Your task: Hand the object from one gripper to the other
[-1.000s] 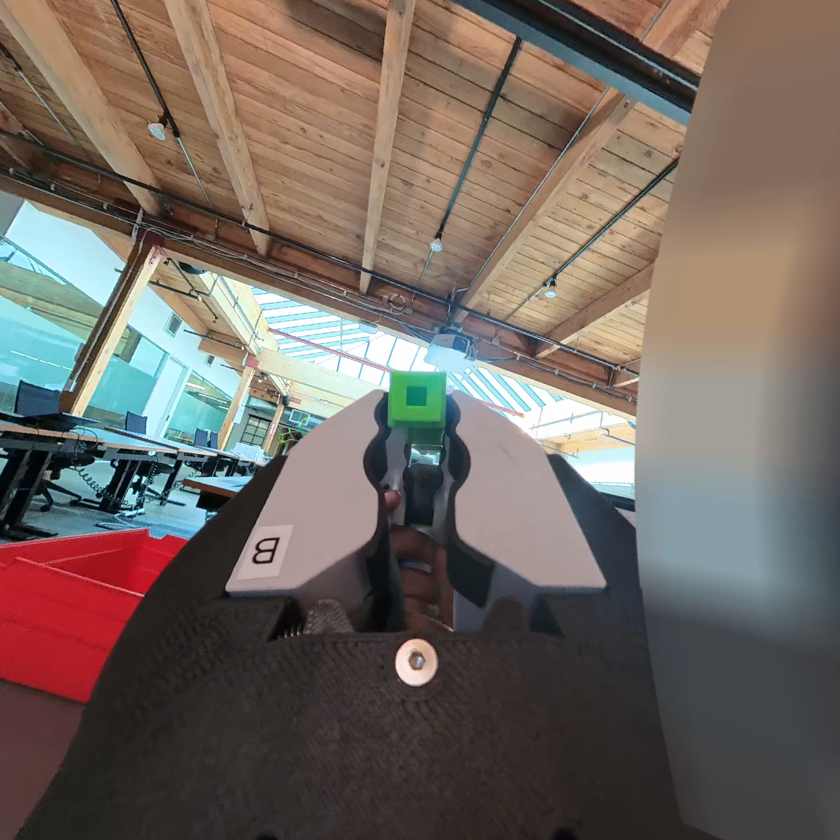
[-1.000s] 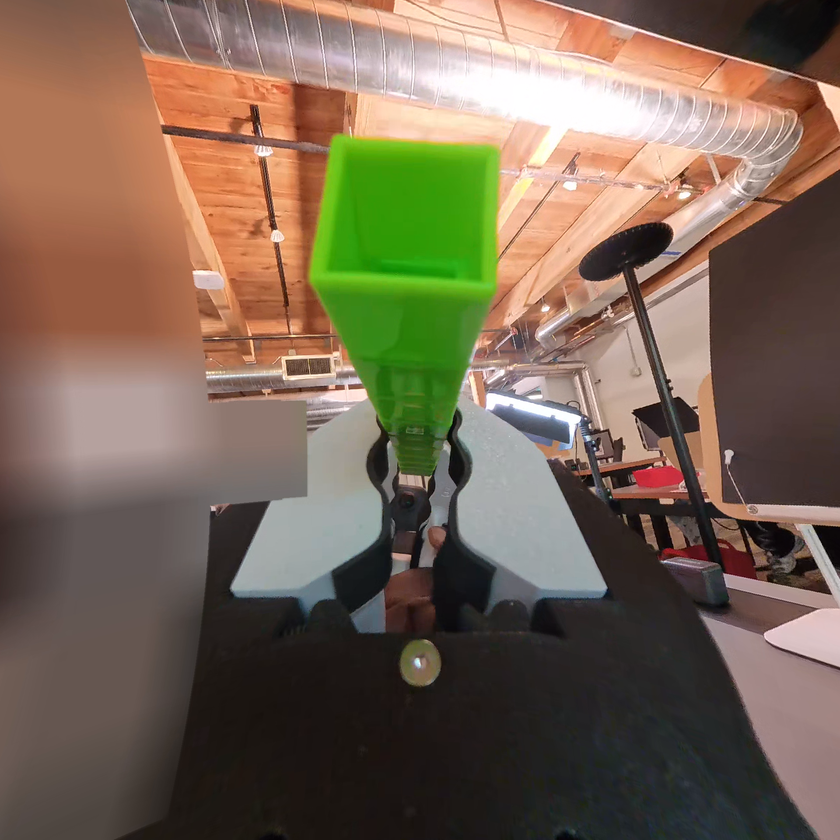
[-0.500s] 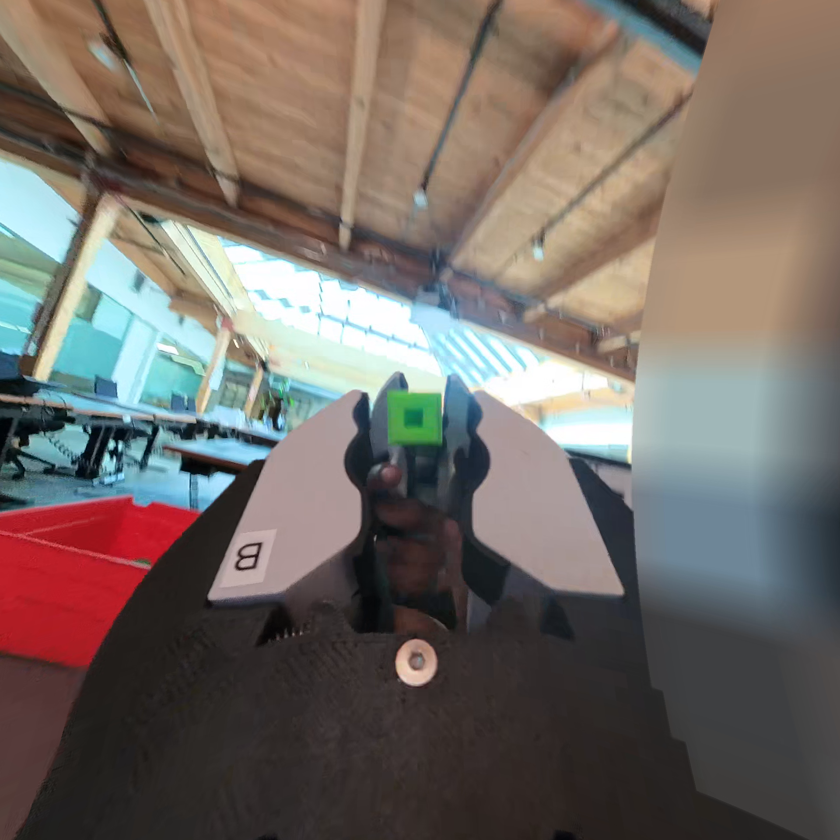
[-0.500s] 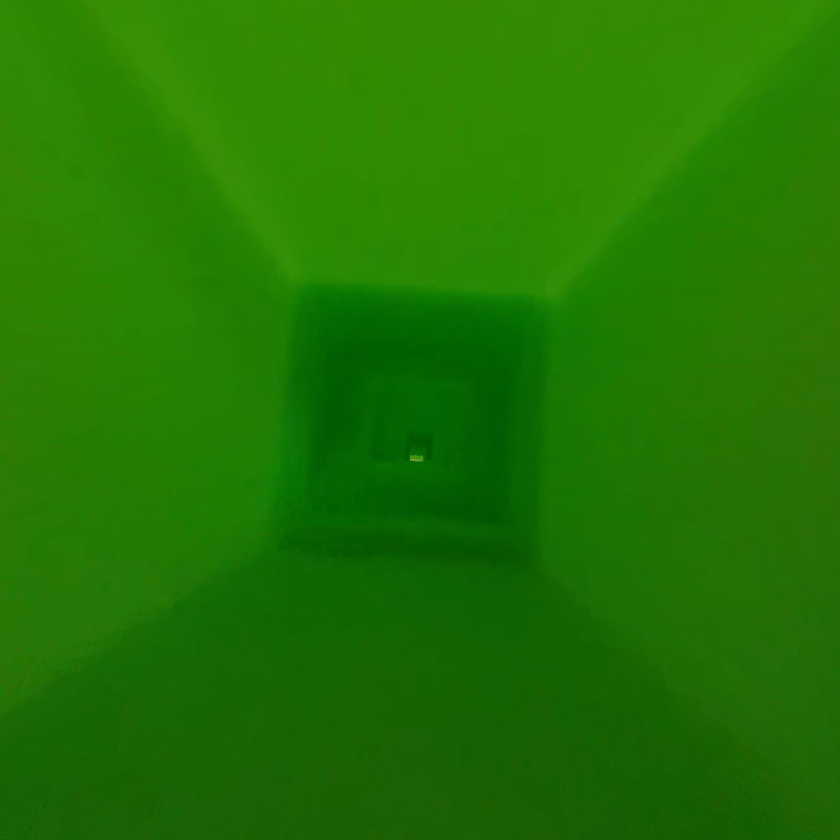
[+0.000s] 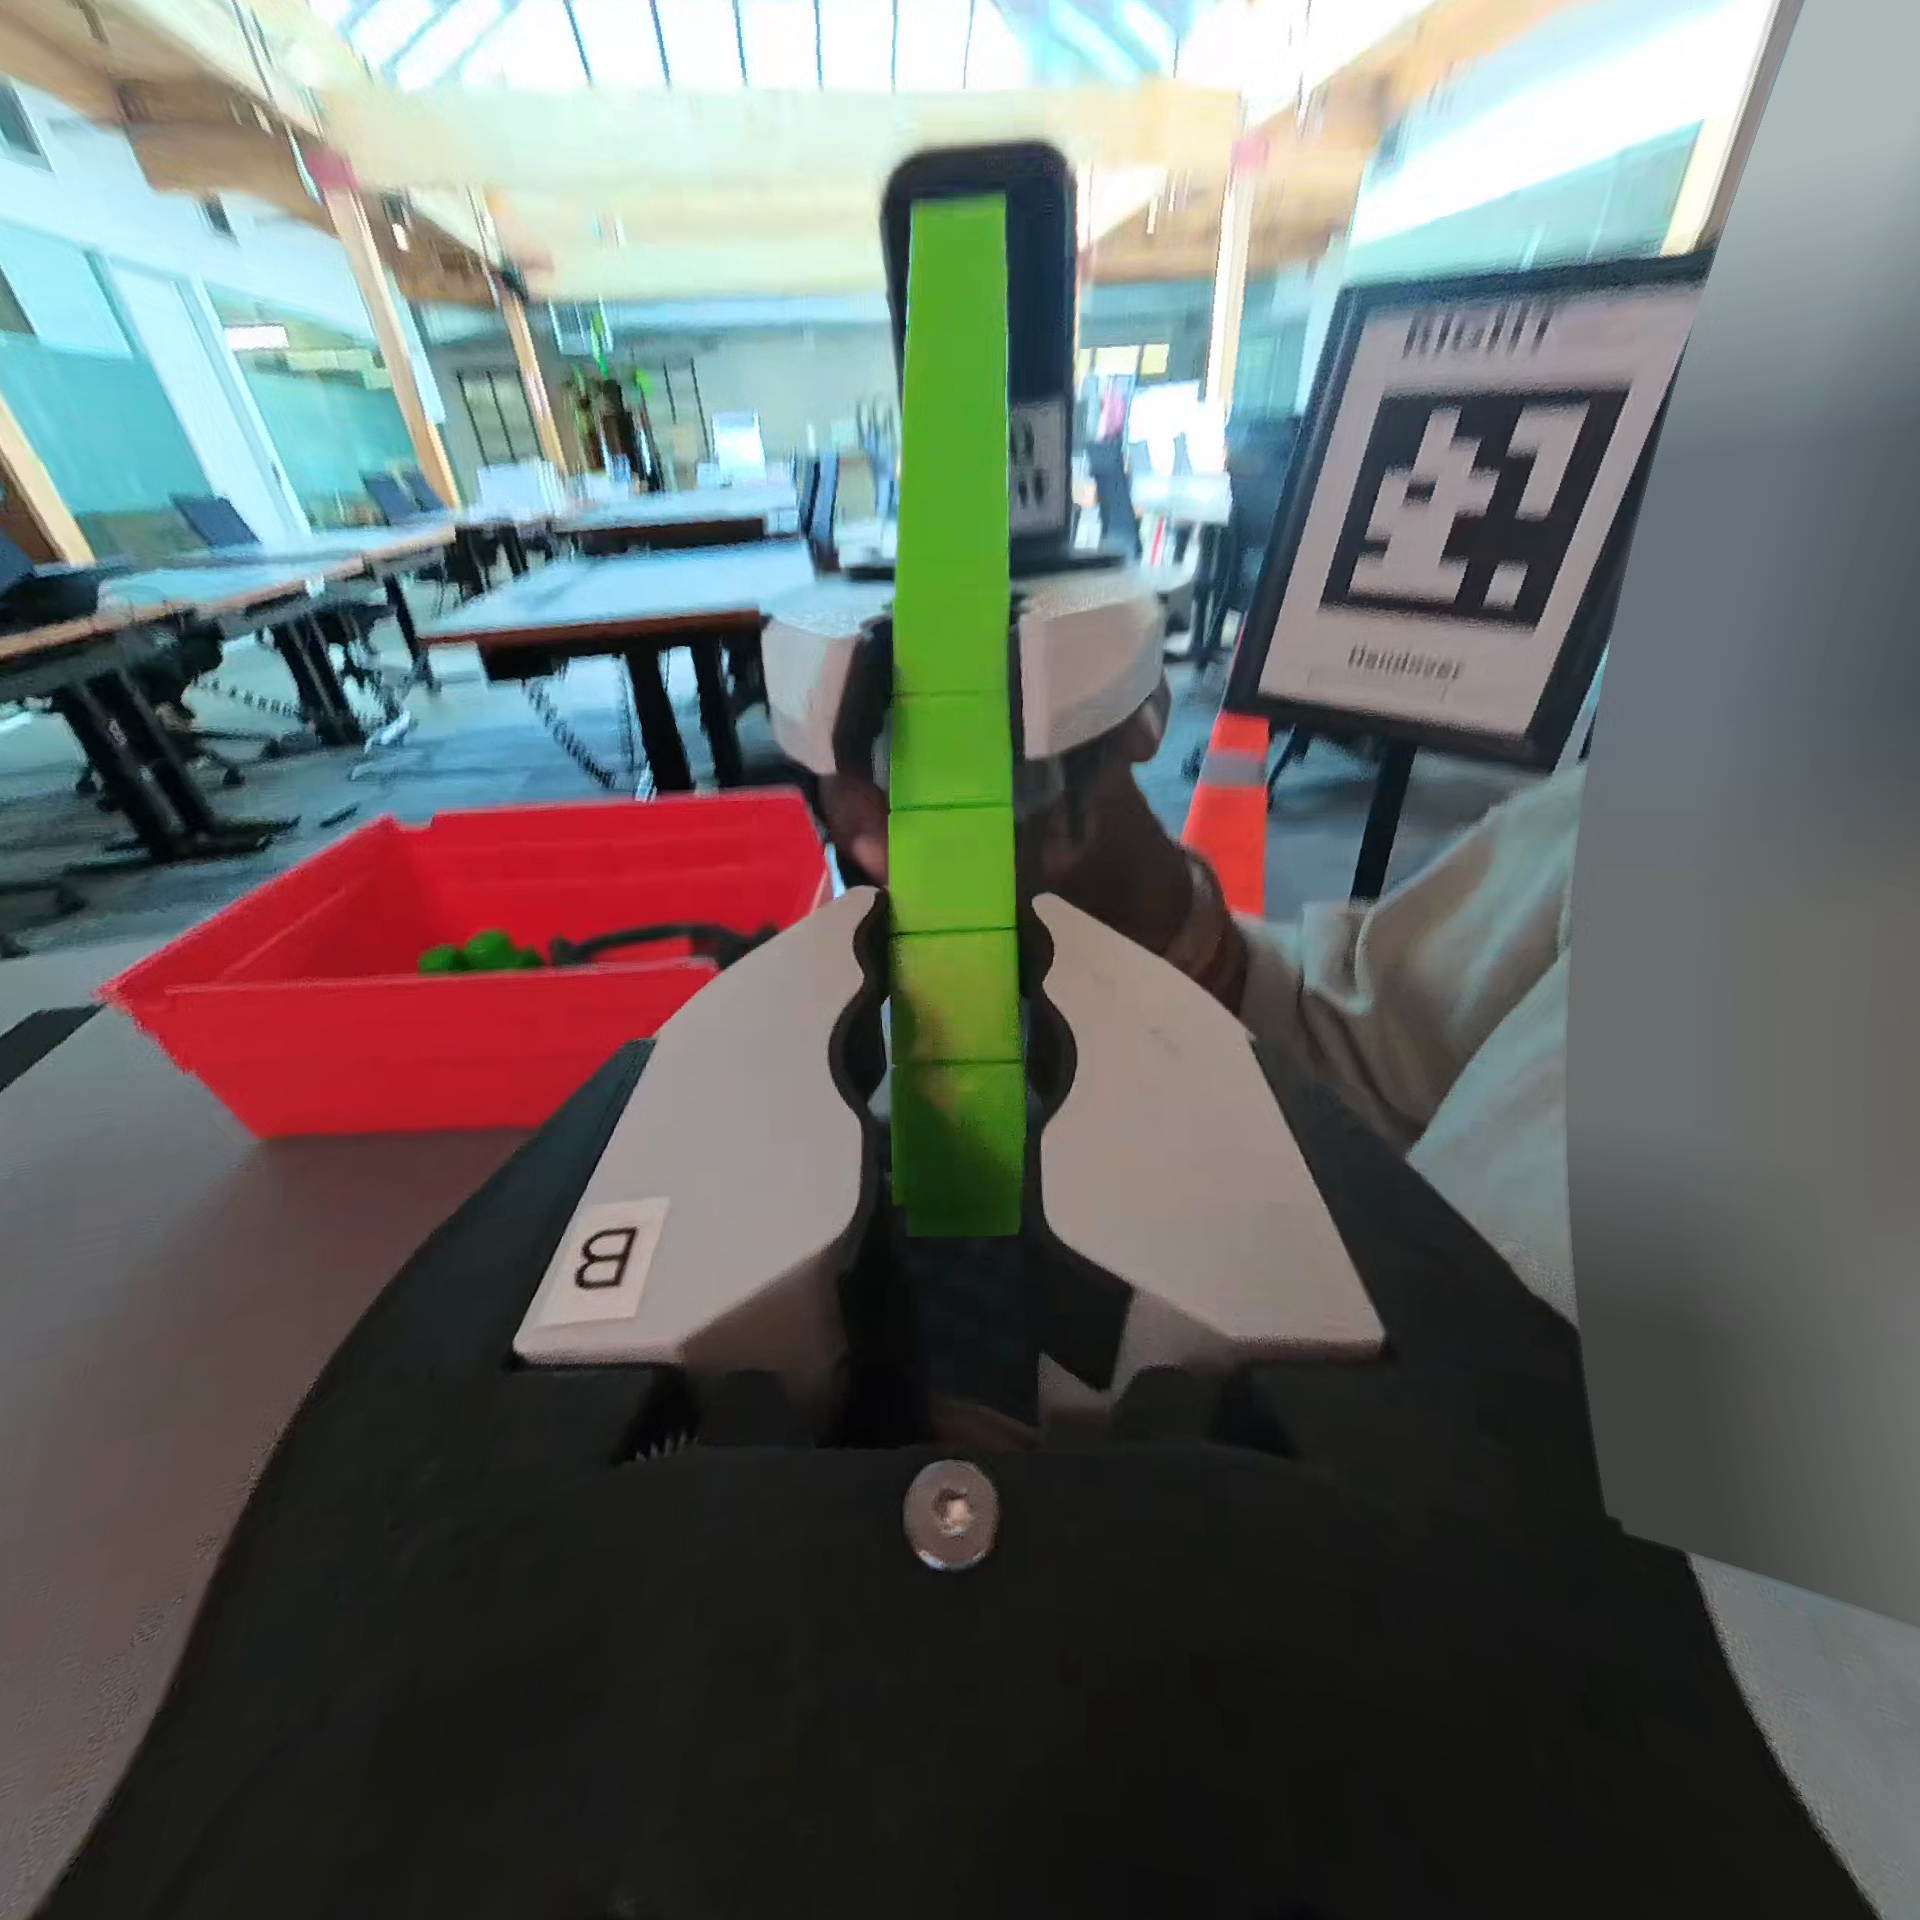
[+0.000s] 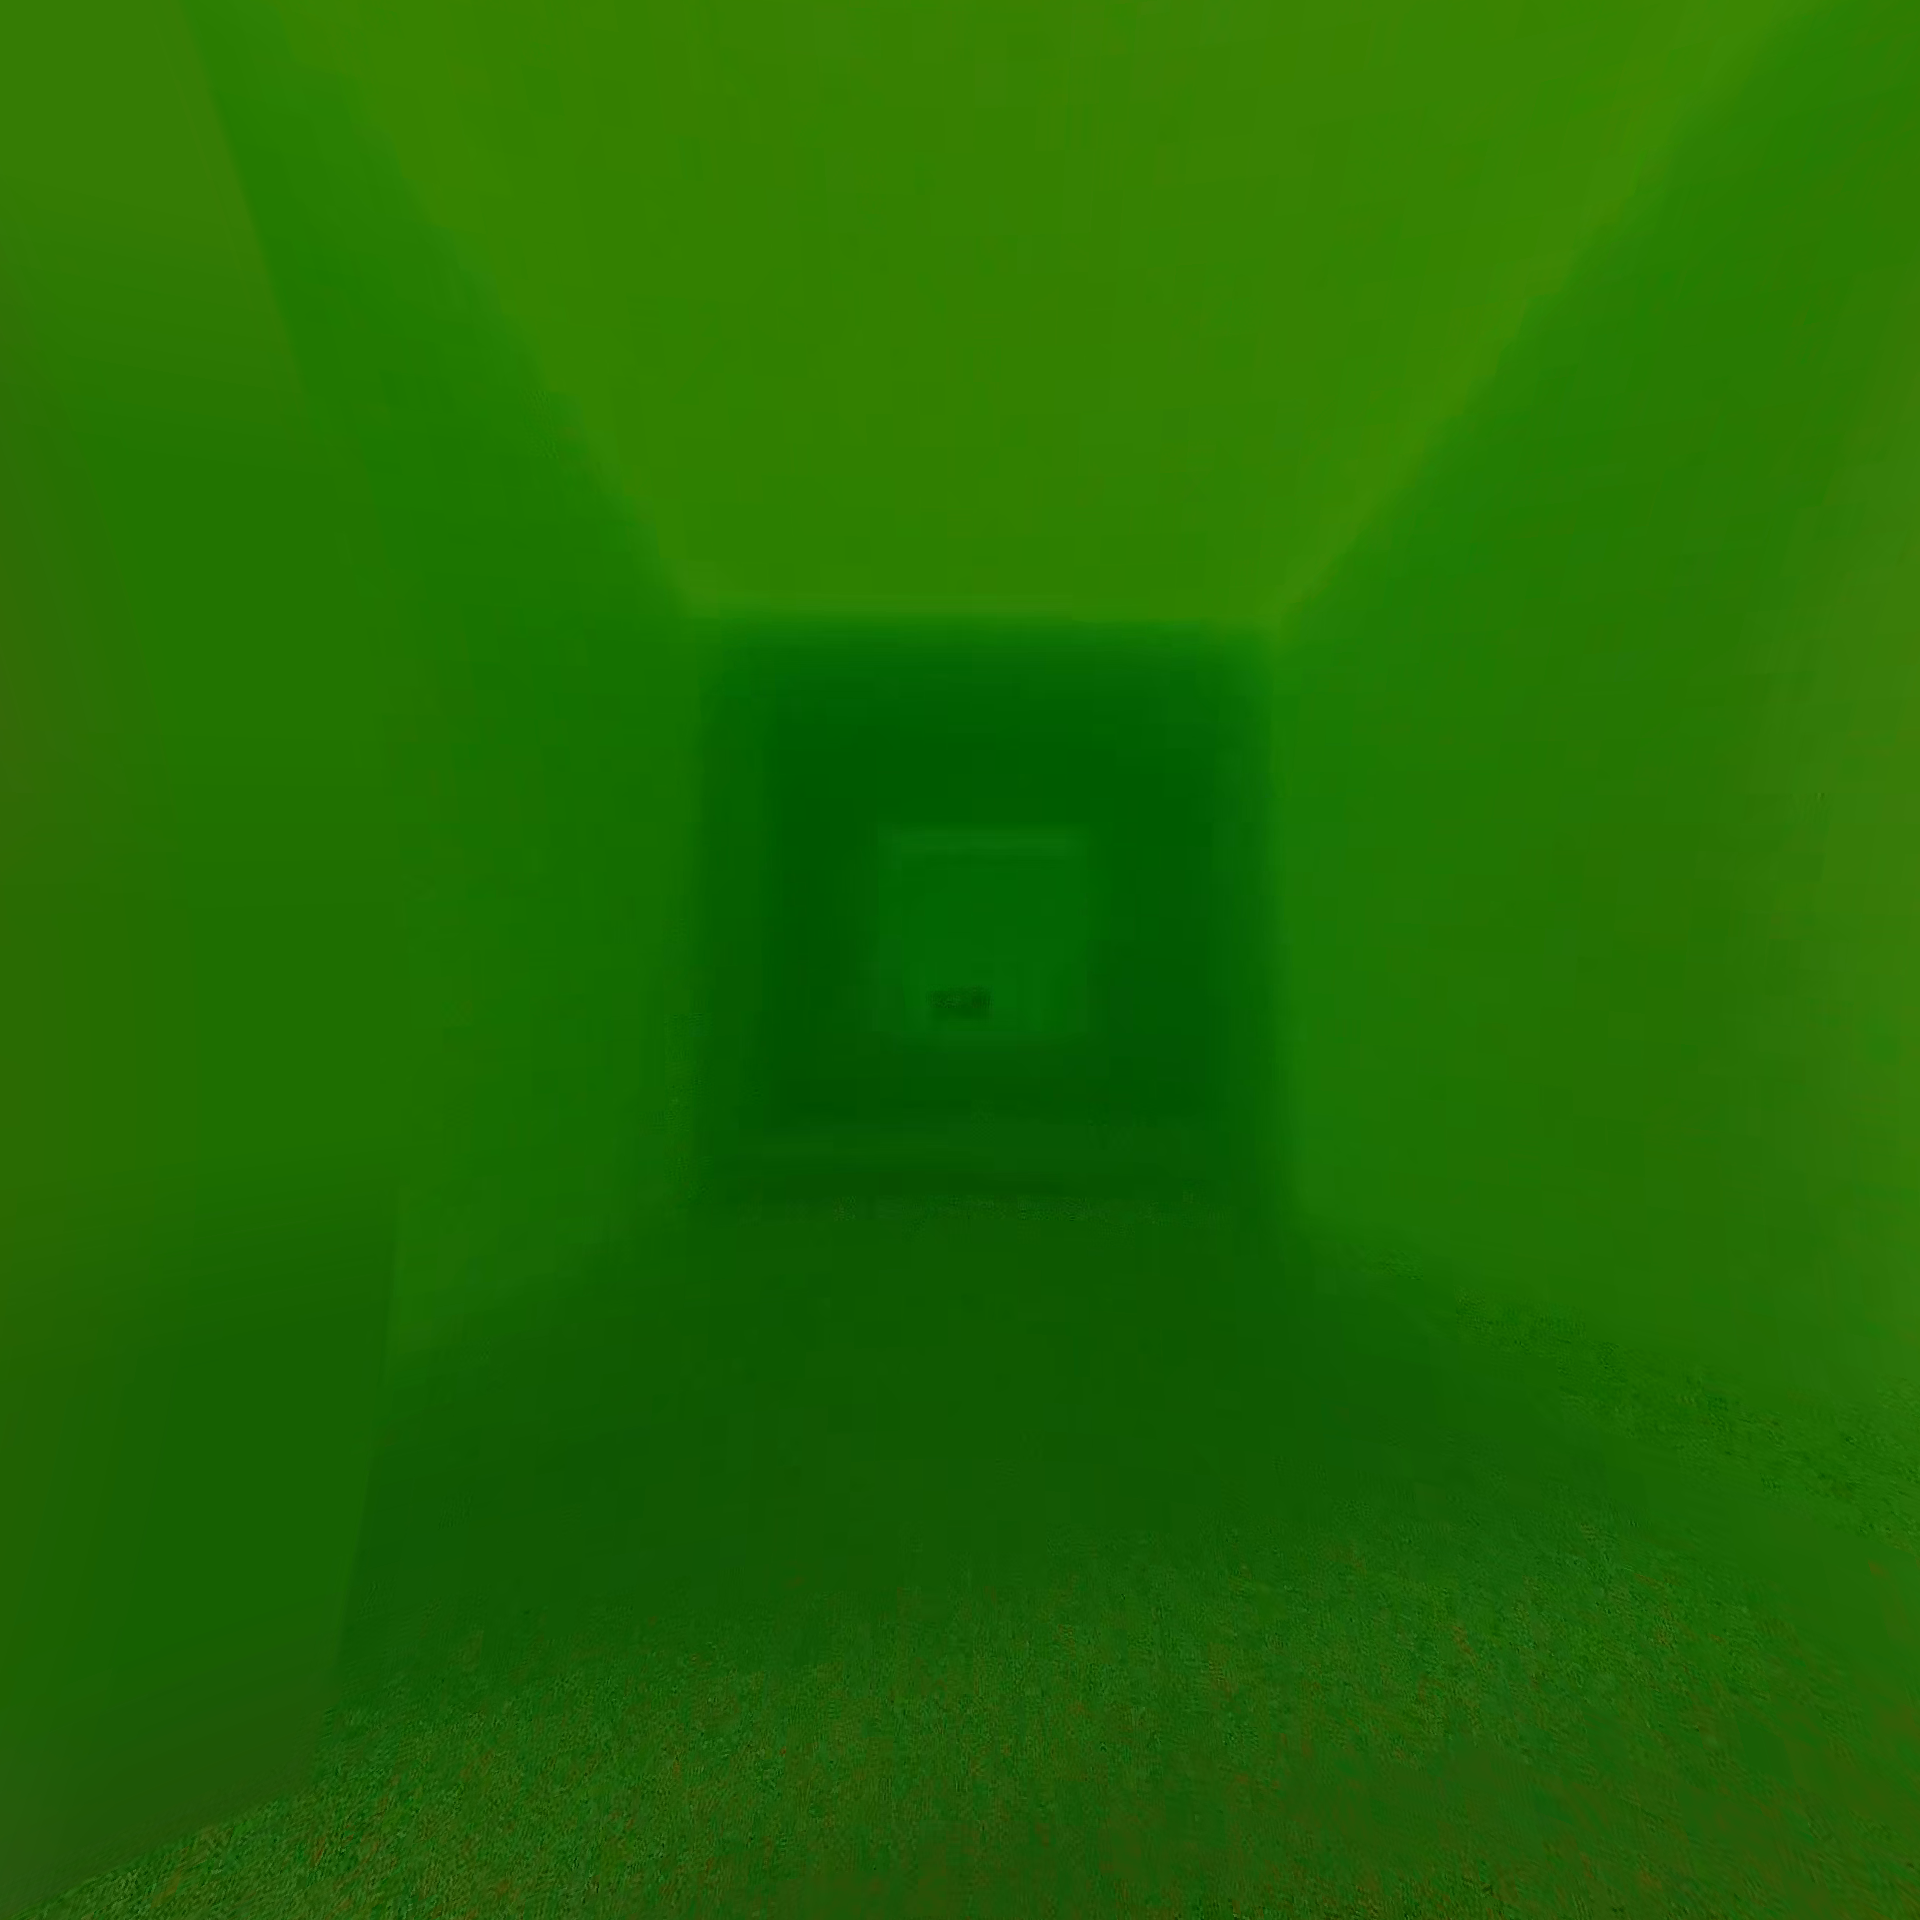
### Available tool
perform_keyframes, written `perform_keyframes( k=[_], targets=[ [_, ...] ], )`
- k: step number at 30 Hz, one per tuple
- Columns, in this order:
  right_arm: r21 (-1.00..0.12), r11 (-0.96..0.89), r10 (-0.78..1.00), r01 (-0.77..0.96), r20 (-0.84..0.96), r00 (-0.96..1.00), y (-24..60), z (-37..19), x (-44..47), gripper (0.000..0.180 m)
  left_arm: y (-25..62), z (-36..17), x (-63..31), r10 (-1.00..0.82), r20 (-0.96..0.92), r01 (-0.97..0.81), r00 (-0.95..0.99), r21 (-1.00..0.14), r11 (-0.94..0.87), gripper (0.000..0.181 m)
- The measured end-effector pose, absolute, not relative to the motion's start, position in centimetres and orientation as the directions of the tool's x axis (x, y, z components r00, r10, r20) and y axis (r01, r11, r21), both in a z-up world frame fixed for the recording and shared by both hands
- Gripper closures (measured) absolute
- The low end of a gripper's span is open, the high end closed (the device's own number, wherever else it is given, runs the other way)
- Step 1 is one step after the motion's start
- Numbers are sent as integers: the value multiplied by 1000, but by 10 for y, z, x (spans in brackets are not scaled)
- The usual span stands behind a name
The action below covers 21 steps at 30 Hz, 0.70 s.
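Green segmented tube (image 5: 954, 665), long and telescoping, standing nearly upright from centre toward 12 o'clock. Lower end seated between the left gripper (image 5: 956, 1018) fingers, narrowed against its sides. Higher up, the right gripper (image 5: 961, 665) around the same tube; grip tightness impossible to tell. Right wrist view filled by the tube's blurred green inside (image 6: 977, 914). Mid-handover, probably. Next: confirm one firm hold, then release the other. Red bin (image 5: 436, 997) on the table (image 5: 187, 1299) at 9 o'clock.

Two claws (image 5: 954, 935), one green object (image 5: 954, 727), one bin (image 5: 343, 1018)
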State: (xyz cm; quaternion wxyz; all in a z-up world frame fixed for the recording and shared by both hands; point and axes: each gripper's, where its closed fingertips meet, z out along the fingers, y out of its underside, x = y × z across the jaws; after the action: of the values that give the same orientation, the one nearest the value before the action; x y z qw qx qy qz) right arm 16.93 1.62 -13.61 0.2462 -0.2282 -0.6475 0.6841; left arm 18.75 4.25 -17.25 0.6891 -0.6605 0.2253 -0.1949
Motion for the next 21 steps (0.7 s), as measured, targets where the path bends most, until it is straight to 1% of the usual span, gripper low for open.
perform_keyframes(
  k=[1, 2, 5, 8, 9, 11, 12, 13, 14, 15, 16, 17, 21],
  targets=[
    [-993, -87, 659, -77, 1, -752, 20, -128, 167, 156, 45, -165, 188, -575, -23, 39, 818, -995, 94, 158],
    [-987, -112, 684, -112, 5, -729, 23, -123, 164, 154, 47, -157, 190, -587, 8, 109, 810, -985, 136, 158],
    [-987, -84, 717, -137, 35, -696, 20, -125, 159, 135, 52, -143, 190, -613, 109, 294, 783, -932, 210, 158],
    [-982, -118, 710, -150, 22, -704, 17, -121, 160, 134, 45, -126, 177, -650, 185, 462, 737, -840, 284, 158],
    [-978, -136, 711, -155, 13, -703, 18, -119, 160, 139, 45, -126, 177, -665, 193, 480, 721, -832, 279, 158],
    [-974, -169, 696, -150, -10, -718, 19, -117, 160, 145, 46, -127, 179, -667, 189, 476, 721, -835, 278, 158],
    [-975, -177, 688, -136, -24, -725, 20, -117, 161, 154, 47, -130, 182, -668, 175, 450, 724, -852, 265, 158],
    [-980, -161, 683, -120, -23, -730, 22, -119, 162, 158, 48, -133, 184, -666, 170, 424, 727, -873, 241, 157],
    [-986, -131, 686, -101, -17, -728, 23, -123, 162, 158, 49, -138, 184, -660, 167, 389, 732, -898, 204, 148],
    [-991, -101, 690, -88, -6, -723, 24, -126, 162, 158, 49, -143, 186, -662, 151, 343, 734, -924, 169, 134],
    [-994, -75, 692, -79, 5, -722, 24, -129, 163, 158, 48, -146, 184, -655, 141, 306, 743, -941, 144, 125],
    [-997, -51, 689, -62, 10, -724, 23, -132, 164, 158, 45, -147, 180, -640, 123, 273, 758, -952, 140, 121],
    [-996, 75, 667, 37, 23, -745, 15, -156, 163, 158, 29, -132, 166, -553, 21, 177, 833, -957, 230, 121]
  ],
)
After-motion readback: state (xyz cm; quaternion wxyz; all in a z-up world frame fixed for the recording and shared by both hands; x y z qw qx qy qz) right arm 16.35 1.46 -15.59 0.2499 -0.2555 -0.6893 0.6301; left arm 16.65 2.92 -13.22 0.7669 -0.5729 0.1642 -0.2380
